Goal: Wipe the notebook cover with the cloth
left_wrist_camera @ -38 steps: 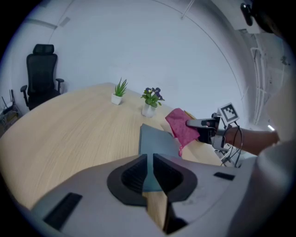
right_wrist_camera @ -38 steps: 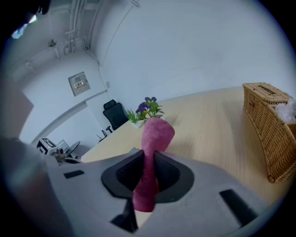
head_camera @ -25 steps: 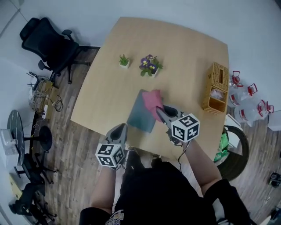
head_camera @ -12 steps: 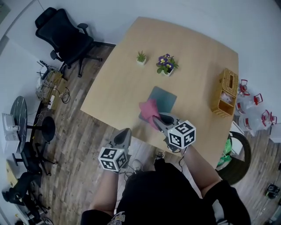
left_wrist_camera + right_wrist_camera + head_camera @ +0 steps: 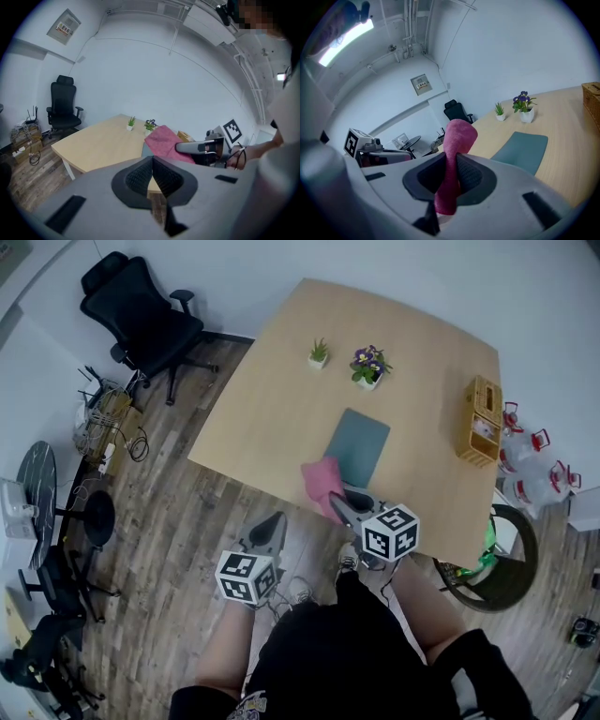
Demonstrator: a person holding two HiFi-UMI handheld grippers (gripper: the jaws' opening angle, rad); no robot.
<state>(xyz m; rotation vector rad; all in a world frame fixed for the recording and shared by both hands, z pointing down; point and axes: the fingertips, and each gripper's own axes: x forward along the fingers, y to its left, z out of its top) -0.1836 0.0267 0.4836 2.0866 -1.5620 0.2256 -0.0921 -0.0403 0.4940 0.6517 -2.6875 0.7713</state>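
right claw (image 5: 450, 174) clamps the pink cloth (image 5: 458, 133), held up at the near edge of the counter (image 5: 272, 381). left claw (image 5: 152, 174), closed and empty, hovers off the counter above the wood floor (image 5: 183, 521). the teal notebook (image 5: 358, 444) lies flat on the counter, just beyond the cloth.

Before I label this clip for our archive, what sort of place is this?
Likely an office or meeting room: a black swivel chair, a large wooden table with two potted plants, and cables by the wall.

Right gripper (image 5: 337, 502) holds pink cloth (image 5: 322, 480) beside the notebook (image 5: 358, 444)
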